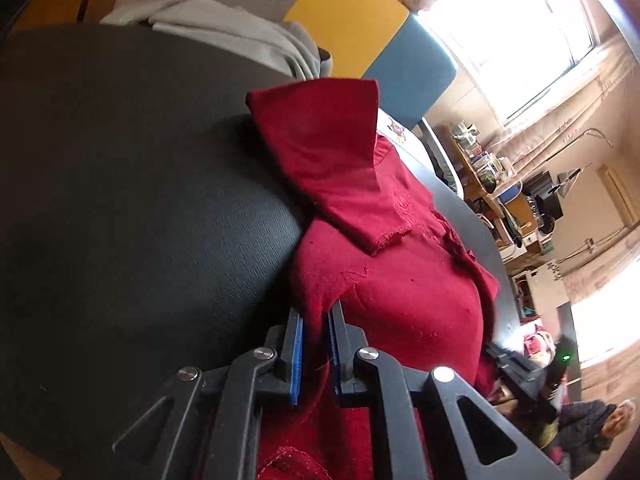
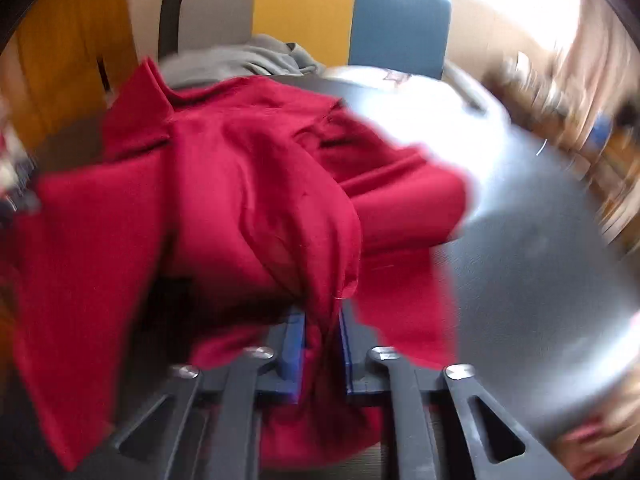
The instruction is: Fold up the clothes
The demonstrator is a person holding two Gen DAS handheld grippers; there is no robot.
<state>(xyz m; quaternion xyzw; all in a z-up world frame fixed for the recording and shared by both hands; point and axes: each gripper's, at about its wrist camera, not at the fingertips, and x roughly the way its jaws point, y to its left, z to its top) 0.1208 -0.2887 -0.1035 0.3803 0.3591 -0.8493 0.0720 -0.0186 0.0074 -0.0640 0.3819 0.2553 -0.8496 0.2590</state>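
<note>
The red shirt [image 1: 400, 280] lies bunched on the dark table [image 1: 120, 200], filling the middle and lower right of the left view and the centre left of the right view. The left claw [image 1: 316, 344] is closed down on a pinch of its cloth, and the right claw [image 2: 322, 344] likewise grips a gathered tuck (the right view is blurred, so finer detail is lost). A grey garment [image 1: 248, 36] sits at the upper left, near the shirt. The risk, as I judge it: each pinch is thin, so a sharp pull could slip the cloth free; dragging could also snag the grey garment.
</note>
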